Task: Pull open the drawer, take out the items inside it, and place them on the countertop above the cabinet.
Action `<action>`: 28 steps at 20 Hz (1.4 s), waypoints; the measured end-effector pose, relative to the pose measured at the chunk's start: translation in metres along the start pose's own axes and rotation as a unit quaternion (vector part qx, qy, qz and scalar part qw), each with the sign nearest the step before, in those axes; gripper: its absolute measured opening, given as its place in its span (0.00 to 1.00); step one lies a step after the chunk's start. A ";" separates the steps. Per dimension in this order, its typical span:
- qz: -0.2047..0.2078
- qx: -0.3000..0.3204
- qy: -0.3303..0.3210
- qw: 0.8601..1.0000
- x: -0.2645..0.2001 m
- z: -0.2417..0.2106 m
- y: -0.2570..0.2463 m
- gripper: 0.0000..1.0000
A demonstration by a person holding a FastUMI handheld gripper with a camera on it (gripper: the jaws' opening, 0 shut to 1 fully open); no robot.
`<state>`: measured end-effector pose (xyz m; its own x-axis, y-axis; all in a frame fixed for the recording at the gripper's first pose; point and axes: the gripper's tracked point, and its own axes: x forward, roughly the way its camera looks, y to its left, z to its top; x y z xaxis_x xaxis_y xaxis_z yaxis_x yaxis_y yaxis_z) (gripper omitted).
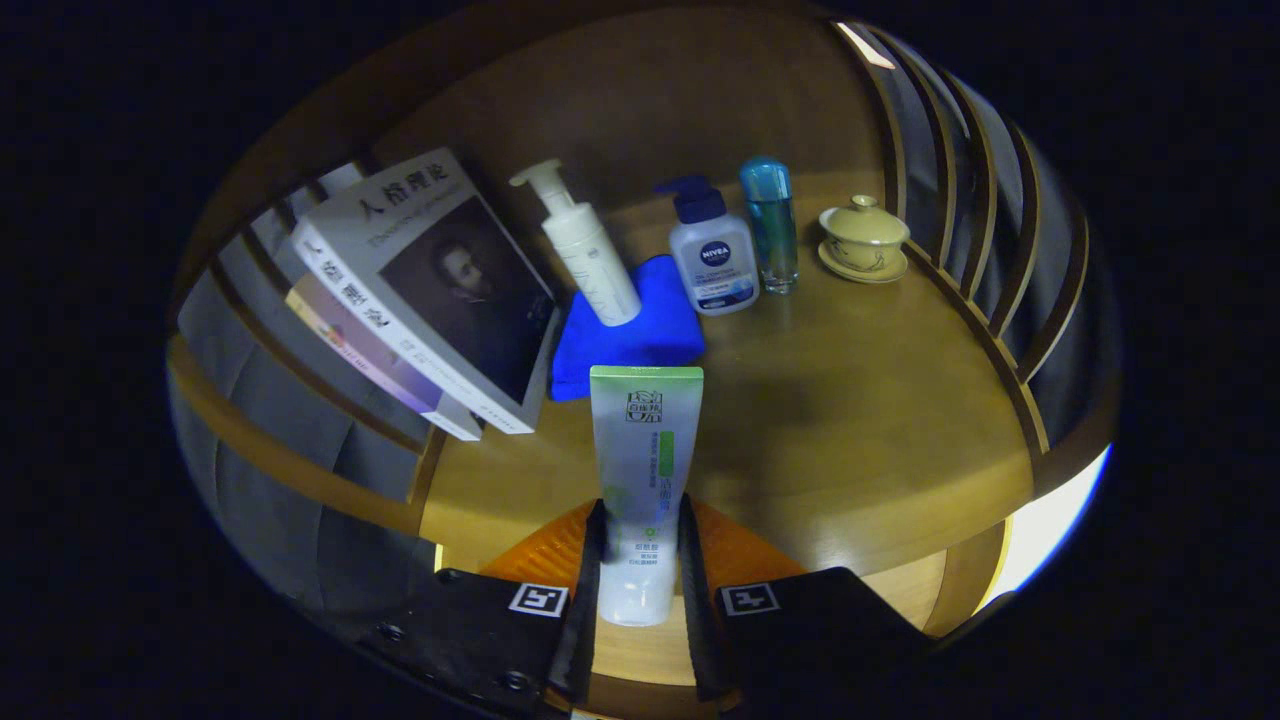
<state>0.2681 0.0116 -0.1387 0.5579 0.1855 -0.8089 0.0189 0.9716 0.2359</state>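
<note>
The gripper (642, 560) had its jaws clamped on a white-and-green tube (643, 470), one finger pressing each side of its lower body, with the flat crimped end pointing ahead over the counter (850, 420). Whether the tube already rested on the wood or hung just above it could not be told.

The tube looked light and soft-walled, so it would likely dent under a hard squeeze and its glossy skin could slide (a hold low down, near the stiffer cap end, seemed the safer place). The cap itself was hidden between and below the fingers.

Just beyond the crimped end lay a folded blue cloth (640, 335), and a white pump bottle (585, 250) stood on it, tilted. Beside the cloth stood a smaller pump bottle with a dark blue head (712, 255), then a slim blue bottle (770, 225), then a lidded ceramic cup on a saucer (863, 238), probably the most fragile thing there. To the left of the cloth, a stack of books (430, 290) leaned against the slatted rail (300, 400).

The drawer and the cabinet front lay out of sight, so what remained inside could not be judged. The back of the counter was dim.
</note>
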 end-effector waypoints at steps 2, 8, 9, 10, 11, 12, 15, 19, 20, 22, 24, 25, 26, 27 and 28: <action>-0.011 0.005 0.001 1.000 0.007 0.005 -0.007 0.41; -0.034 0.018 0.019 0.999 0.028 0.004 -0.024 0.43; -0.033 0.019 0.018 0.999 0.029 0.005 -0.024 0.44; -0.034 0.020 0.016 0.999 0.031 0.004 -0.024 0.45; -0.036 0.023 0.014 0.999 0.032 0.004 -0.025 0.47; -0.034 0.028 0.010 0.999 0.033 0.004 -0.024 0.48; -0.014 0.036 -0.011 0.999 0.028 0.007 -0.015 0.67; -0.027 -0.011 -0.098 0.995 -0.009 0.018 -0.015 0.92; -0.024 -0.024 -0.122 0.992 -0.021 0.019 -0.011 0.98; -0.013 -0.050 -0.175 0.983 -0.049 0.018 0.000 0.98; 0.000 -0.075 -0.226 0.971 -0.080 0.009 0.011 0.98; 0.006 -0.087 -0.247 0.965 -0.096 0.003 0.015 0.98; 0.012 -0.097 -0.270 0.958 -0.111 -0.004 0.019 0.98; 0.014 -0.106 -0.291 0.951 -0.126 -0.012 0.021 0.98; 0.017 -0.113 -0.311 0.944 -0.139 -0.021 0.023 0.98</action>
<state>0.1737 0.0115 -0.0314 0.9352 0.1630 -0.3142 -0.1456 0.9862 0.0784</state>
